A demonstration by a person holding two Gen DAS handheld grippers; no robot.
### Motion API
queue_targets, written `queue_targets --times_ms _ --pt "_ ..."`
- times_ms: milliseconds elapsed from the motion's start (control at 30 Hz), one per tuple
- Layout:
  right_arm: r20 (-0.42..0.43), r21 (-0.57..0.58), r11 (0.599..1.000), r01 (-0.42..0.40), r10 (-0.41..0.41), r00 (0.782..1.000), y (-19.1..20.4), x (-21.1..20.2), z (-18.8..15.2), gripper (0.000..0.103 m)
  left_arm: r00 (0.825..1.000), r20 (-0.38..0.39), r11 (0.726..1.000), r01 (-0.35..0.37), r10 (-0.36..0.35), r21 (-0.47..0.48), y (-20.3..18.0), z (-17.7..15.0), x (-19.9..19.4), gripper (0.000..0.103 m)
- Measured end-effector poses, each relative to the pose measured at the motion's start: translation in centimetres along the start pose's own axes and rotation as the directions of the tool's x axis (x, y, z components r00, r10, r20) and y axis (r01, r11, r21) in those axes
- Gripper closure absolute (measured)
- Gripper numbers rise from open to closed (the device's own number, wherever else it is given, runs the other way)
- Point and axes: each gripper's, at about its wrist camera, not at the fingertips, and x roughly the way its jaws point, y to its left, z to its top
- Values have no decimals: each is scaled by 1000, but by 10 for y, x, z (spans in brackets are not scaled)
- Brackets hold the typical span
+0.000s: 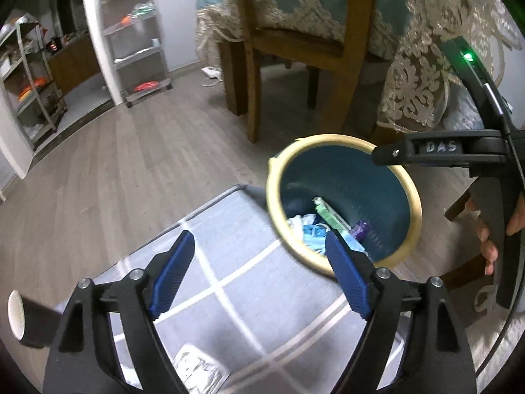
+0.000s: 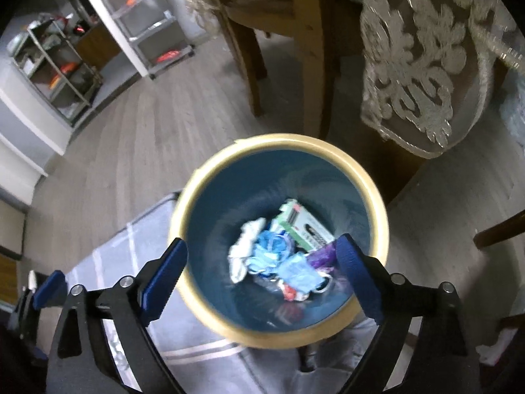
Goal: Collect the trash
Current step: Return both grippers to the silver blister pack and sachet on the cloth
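Note:
A teal trash bin with a cream rim (image 1: 414, 193) (image 2: 377, 197) stands on the floor beside a grey rug. It holds several pieces of trash (image 2: 282, 252): white tissue, blue masks, a green-and-white box, a purple wrapper. My right gripper (image 2: 262, 262) hangs open and empty right above the bin's mouth; it also shows in the left wrist view (image 1: 426, 154) over the bin's far rim. My left gripper (image 1: 259, 262) is open and empty above the rug, left of the bin. A black paper cup (image 1: 24, 320) lies on the rug at lower left. A crumpled white wrapper (image 1: 197, 372) lies below my left fingers.
The grey rug with white lines (image 1: 229, 295) covers the near floor. A wooden chair (image 1: 295, 49) and a table with a lace cloth (image 1: 426, 75) stand behind the bin. Shelving racks (image 1: 137, 32) stand at the far left wall.

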Motion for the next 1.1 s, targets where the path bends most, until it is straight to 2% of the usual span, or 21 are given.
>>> queue_targets --times_ms 200,500,667,833,1100 --pt "70 -113 994 2 6 998 44 -33 -24 7 997 8 996 -74 74 -56 40 -20 -39 15" --pt "77 -231 971 -66 86 993 105 -54 -69 6 986 14 978 -163 167 -132 111 -68 -102 10" --pt "39 -269 961 -71 85 996 131 -48 -89 6 977 -10 959 -213 215 -190 143 -103 -117 10" --pt "4 -327 942 -77 83 997 160 -42 -110 6 973 -38 944 -232 229 -235 166 -136 -119 10" --pt "-129 -305 946 -107 70 989 184 -4 -151 6 967 -107 923 -251 230 -291 195 -175 -104 10"
